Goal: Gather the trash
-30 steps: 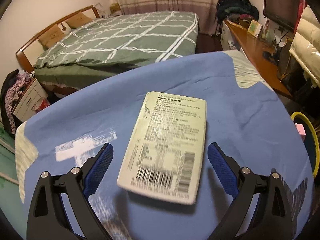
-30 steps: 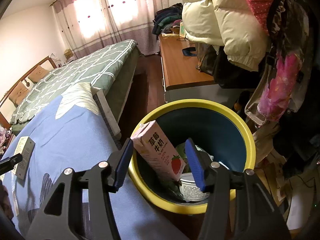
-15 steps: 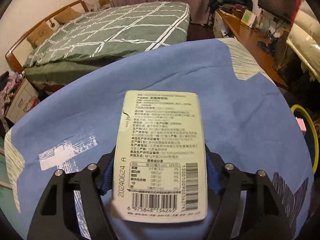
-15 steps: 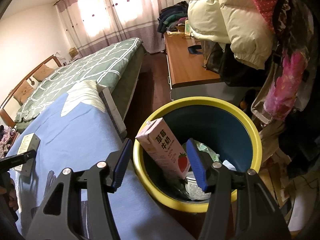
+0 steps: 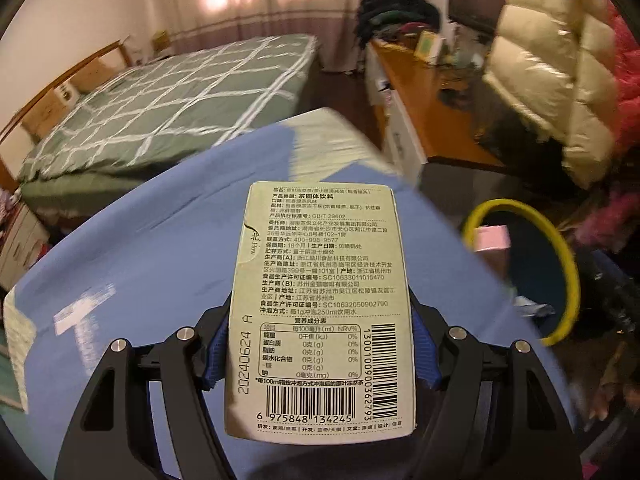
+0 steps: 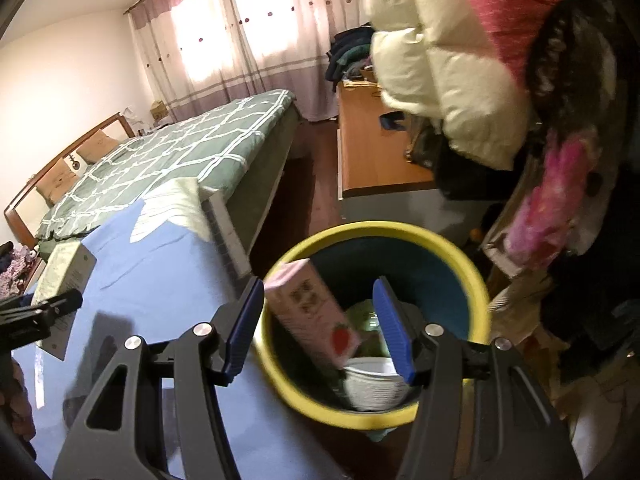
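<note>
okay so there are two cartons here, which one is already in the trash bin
The pink strawberry milk carton, leaning inside the yellow-rimmed bin. The pale green tea box is not in yet: the left gripper holds it above the blue cloth.

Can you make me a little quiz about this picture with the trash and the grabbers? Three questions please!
1. True or false: the left gripper is pinching the pale green box.
2. What color is the rim of the trash bin? A) red B) yellow C) white
3. Which carton in the bin has a strawberry on it?

Key
1. True. Its blue pads press both sides of the box, which is lifted off the blue sheet.
2. B, yellow.
3. The pink carton, leaning inside the bin. The right gripper is open above it and not touching it.
</note>
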Demonstrator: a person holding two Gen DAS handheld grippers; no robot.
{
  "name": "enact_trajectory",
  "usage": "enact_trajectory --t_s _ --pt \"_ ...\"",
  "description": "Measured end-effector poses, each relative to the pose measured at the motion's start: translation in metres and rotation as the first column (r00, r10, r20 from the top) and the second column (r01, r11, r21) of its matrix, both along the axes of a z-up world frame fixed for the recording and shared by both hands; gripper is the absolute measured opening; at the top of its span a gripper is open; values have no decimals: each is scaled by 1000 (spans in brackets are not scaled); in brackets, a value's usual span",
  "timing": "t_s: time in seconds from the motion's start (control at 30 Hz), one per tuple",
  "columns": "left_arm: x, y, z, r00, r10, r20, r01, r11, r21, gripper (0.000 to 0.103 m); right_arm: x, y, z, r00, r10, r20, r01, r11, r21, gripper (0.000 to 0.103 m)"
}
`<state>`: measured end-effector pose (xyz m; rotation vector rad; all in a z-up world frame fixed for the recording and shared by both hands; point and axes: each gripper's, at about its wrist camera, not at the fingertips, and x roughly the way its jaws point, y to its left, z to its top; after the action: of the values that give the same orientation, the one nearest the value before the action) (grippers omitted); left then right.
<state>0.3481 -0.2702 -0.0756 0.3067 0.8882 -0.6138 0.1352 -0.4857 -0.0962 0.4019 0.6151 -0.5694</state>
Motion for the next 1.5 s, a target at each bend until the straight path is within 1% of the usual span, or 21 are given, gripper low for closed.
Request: enact_trajectory --t_s 0.1,0.2,0.33,0.47,0.53,0.6,0.73,0.77,0.83,0.9,1.0,1.1,1.13,1.2,1.23,1.27,1.3,1.33,1.4,1.43,1.5 --pt "-20 -32 5 999 -44 1 44 999 -10 71 -18 -13 -2 1000 -3 -20 3 1000 -8 55" --pt "-37 -70 6 996 -91 -14 91 996 -16 71 -35 -20 -5 1000 -6 -27 6 1000 -6 55" --pt "-60 -122 2 987 -155 -45 154 988 -19 71 -59 -30 -6 999 -29 -19 29 1000 -7 57" --pt "-80 -165 -5 977 -204 -57 204 979 -9 71 -82 -42 -4 999 -51 2 51 999 2 58" --pt "-91 -186 -8 973 -224 -62 225 974 -1 71 -92 -46 0 997 -69 18 69 998 -4 59" --pt "-96 -198 -12 970 -234 -67 235 972 5 71 -101 -50 3 997 -76 23 77 997 -11 62" --pt "-102 -221 -22 972 -225 -68 227 974 24 72 -119 -59 4 994 -100 42 101 995 -6 63" --pt "-104 -225 -25 973 -223 -64 225 974 29 74 -122 -61 3 994 -103 44 103 995 -1 63" --pt "-107 -226 -26 974 -221 -47 223 974 33 93 -125 -63 3 993 -106 51 106 994 11 63" --pt "-111 -221 -23 978 -209 -24 209 977 27 94 -126 -63 3 993 -105 59 105 994 15 64" --pt "-115 -195 -8 984 -179 6 179 984 3 95 -126 -57 6 994 -84 69 82 996 22 64" --pt "-126 -150 16 991 -111 70 114 993 -37 98 -122 -44 11 997 -29 69 27 999 23 67" --pt "-134 -124 28 991 -75 110 82 995 -58 98 -120 -37 12 998 -3 68 1 1000 26 69" --pt "-145 -89 42 989 -37 143 50 995 -85 98 -116 -25 15 995 57 76 -59 998 34 70" --pt "-157 -59 51 985 -2 171 20 994 -103 98 -113 -16 18 993 88 81 -91 995 33 72" --pt "-164 -40 57 982 20 190 2 994 -111 98 -111 -8 21 989 119 84 -122 992 28 74" --pt "-172 -20 62 975 48 216 -23 993 -115 98 -109 0 24 985 151 88 -153 988 21 75" --pt "-184 10 68 961 104 257 -78 991 -112 98 -107 9 28 979 179 97 -181 983 15 76" --pt "-199 53 75 936 197 292 -169 978 -119 98 -107 26 35 968 226 112 -228 974 6 79" --pt "-204 69 77 928 230 294 -200 971 -129 98 -107 35 38 961 250 118 -251 968 -6 81" --pt "-216 110 81 903 315 292 -279 947 -159 98 -108 50 44 952 280 122 -278 960 -34 82"
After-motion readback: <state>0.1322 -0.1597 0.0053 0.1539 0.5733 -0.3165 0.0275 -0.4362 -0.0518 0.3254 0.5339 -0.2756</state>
